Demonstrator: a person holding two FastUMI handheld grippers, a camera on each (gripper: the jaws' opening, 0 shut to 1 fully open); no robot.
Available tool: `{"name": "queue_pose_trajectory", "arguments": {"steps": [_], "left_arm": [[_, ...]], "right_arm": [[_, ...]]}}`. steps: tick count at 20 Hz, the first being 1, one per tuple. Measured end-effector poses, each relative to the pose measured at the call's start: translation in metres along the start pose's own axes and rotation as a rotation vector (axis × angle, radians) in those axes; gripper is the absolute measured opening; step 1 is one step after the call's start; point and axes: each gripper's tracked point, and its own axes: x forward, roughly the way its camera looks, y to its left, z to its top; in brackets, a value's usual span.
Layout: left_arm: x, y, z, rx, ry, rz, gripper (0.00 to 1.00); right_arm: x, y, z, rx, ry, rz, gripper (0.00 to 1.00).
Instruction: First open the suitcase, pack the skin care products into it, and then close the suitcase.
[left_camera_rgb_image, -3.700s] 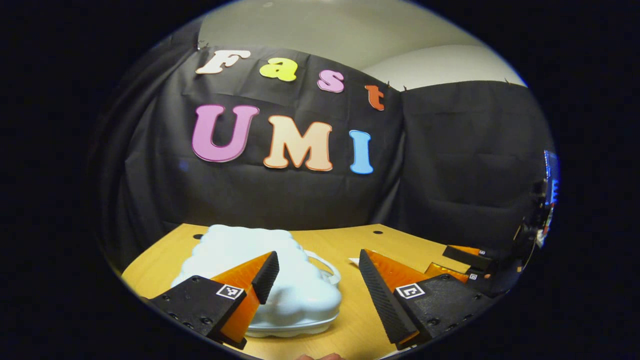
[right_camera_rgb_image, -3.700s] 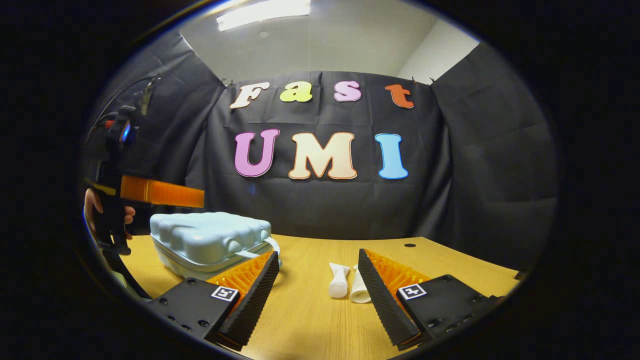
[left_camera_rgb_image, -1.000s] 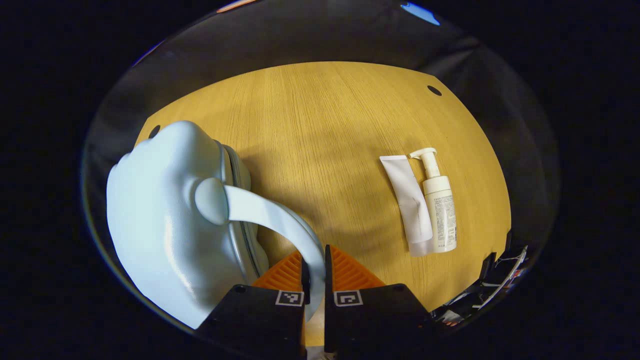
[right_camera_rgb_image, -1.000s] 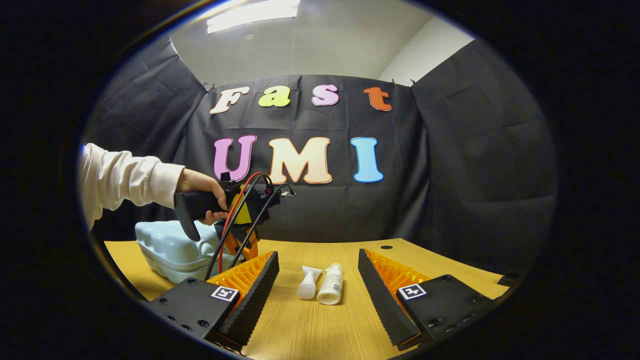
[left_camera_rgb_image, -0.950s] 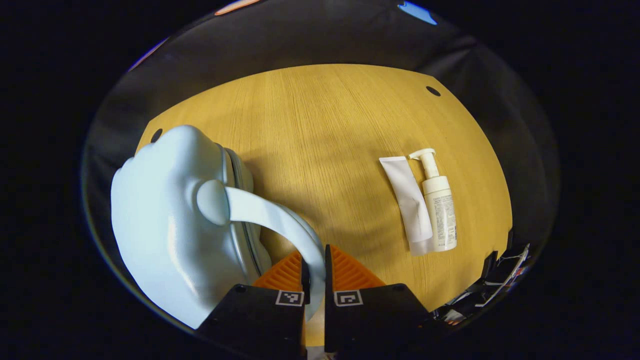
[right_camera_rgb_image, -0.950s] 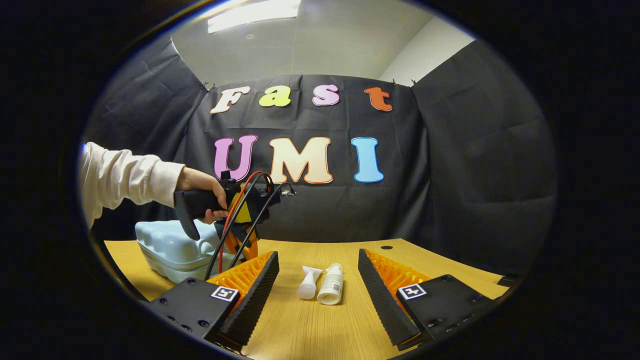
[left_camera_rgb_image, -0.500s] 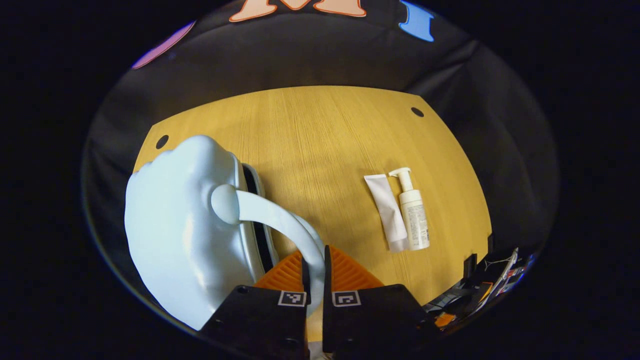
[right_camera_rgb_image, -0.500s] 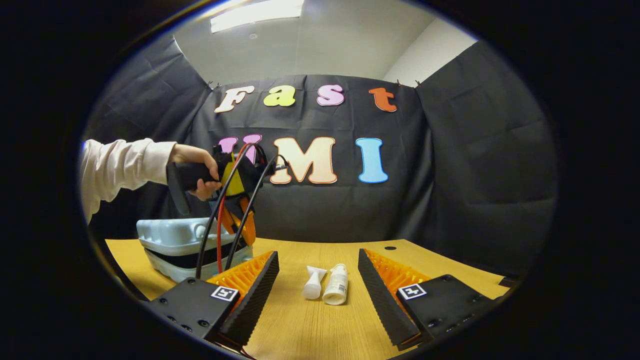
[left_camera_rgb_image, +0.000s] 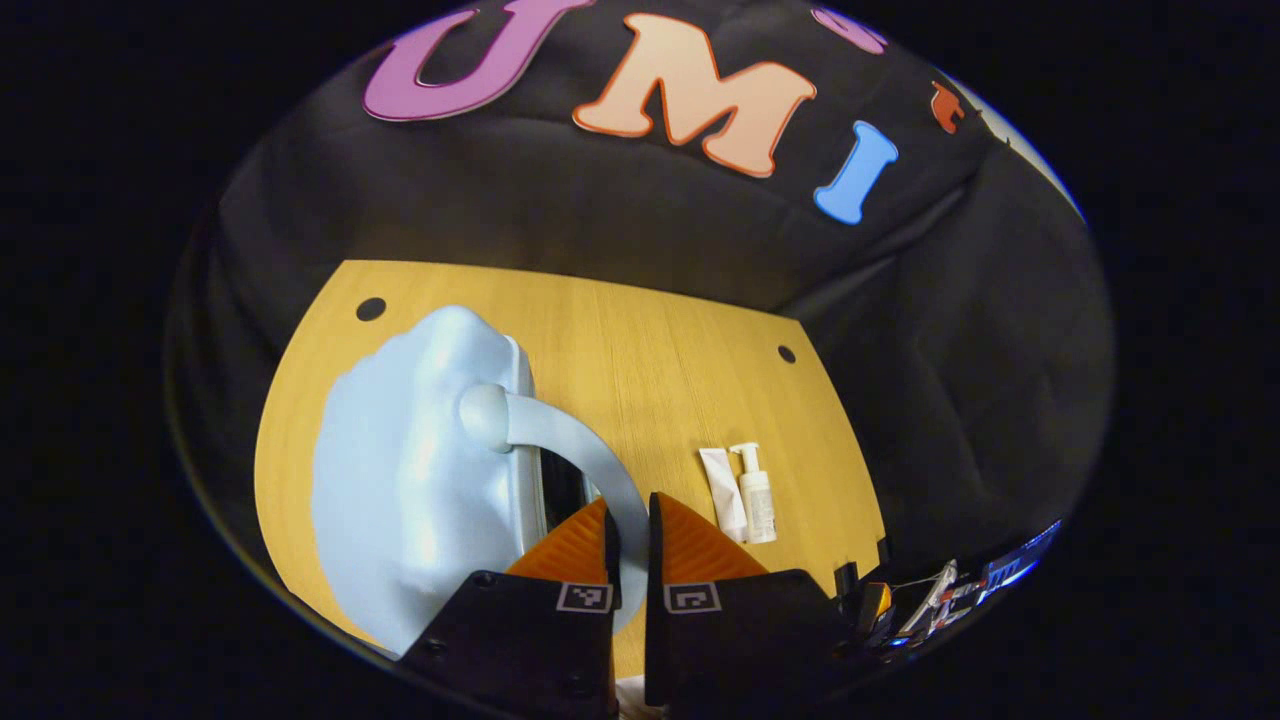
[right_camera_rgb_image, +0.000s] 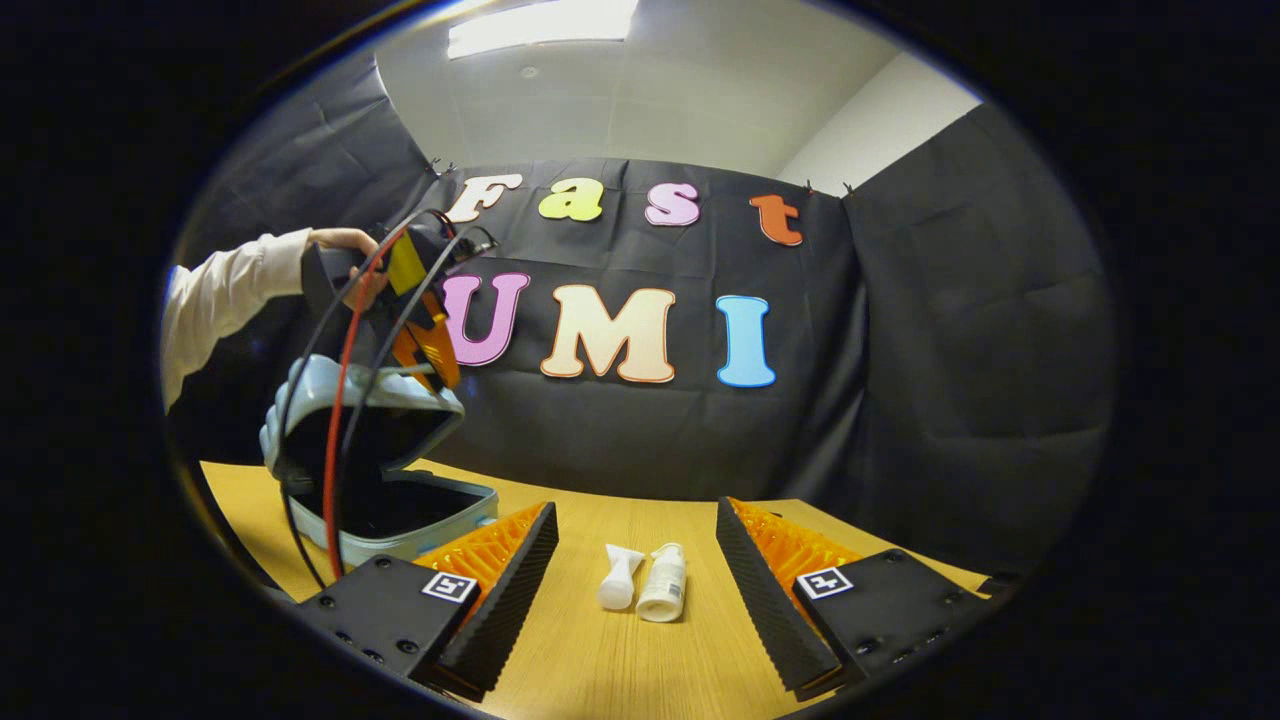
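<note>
- Suitcase (left_camera_rgb_image: 410, 480) sits on the wooden table (left_camera_rgb_image: 680, 340) in the left gripper view, its pale lid tipped up, and the left gripper (left_camera_rgb_image: 630, 535) is clamped on the arched handle (left_camera_rgb_image: 570, 440).
- Risk, as I judge it: the handle is smooth and curved, so it may slide out from between the fingers and let the lid drop shut.
- Tube (left_camera_rgb_image: 722, 480) and pump bottle (left_camera_rgb_image: 757, 492) lie side by side, touching, well apart from the suitcase on its handle side.
- Suitcase (right_camera_rgb_image: 385, 490) in the right gripper view stands partly open, its dark inside showing; a hand (right_camera_rgb_image: 345, 245) holds the other gripper above the lid.
- Right gripper (right_camera_rgb_image: 635, 570) hangs with its jaws wide apart and nothing between them, beside the suitcase; the tube (right_camera_rgb_image: 617, 577) and bottle (right_camera_rgb_image: 662, 585) lie just ahead.
- Cables (right_camera_rgb_image: 335, 400) trail across the suitcase mouth and could snag.
- Black cloth (right_camera_rgb_image: 950, 350) rings the table; a ceiling light (right_camera_rgb_image: 540, 25) glows above.
</note>
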Motion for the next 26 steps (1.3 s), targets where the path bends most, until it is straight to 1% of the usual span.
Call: {"name": "queue_pose_trajectory", "arguments": {"steps": [3,5,8,10,13,15,17,18,20,22,26], "left_arm": [[-0.040,0.036,0.028,-0.031,-0.093,0.011,0.05],[-0.062,0.066,0.038,-0.035,-0.131,0.025,0.04],[-0.088,0.121,0.049,-0.041,-0.186,0.062,0.04],[-0.100,0.164,0.049,-0.023,-0.225,0.093,0.04],[-0.118,0.238,0.045,0.034,-0.274,0.162,0.05],[-0.128,0.287,0.038,0.025,-0.302,0.203,0.05],[-0.129,0.346,0.019,-0.021,-0.305,0.252,0.04],[-0.126,0.361,0.011,-0.037,-0.294,0.251,0.04],[-0.113,0.399,-0.014,-0.103,-0.264,0.227,0.04],[-0.089,0.430,-0.033,-0.172,-0.241,0.195,0.04],[-0.057,0.470,-0.071,-0.262,-0.219,0.111,0.04]], "right_arm": [[0.004,0.001,-0.001,0.002,-0.002,0.001,1.00],[0.005,0.000,-0.002,0.002,0.002,-0.002,1.00],[0.009,-0.009,-0.002,-0.007,0.000,-0.037,1.00],[0.012,-0.011,0.000,0.000,0.000,-0.052,1.00],[0.017,-0.014,0.004,-0.001,0.006,-0.088,1.00],[0.021,-0.008,0.006,-0.028,0.009,-0.099,0.99],[0.026,0.001,0.008,-0.072,0.015,-0.114,0.99],[0.029,0.009,0.008,-0.082,0.020,-0.108,0.99],[0.034,0.033,0.007,-0.079,0.027,-0.077,1.00],[0.036,0.049,0.003,-0.070,0.040,-0.056,0.99],[0.033,0.065,0.001,-0.103,0.058,-0.065,1.00]]}}
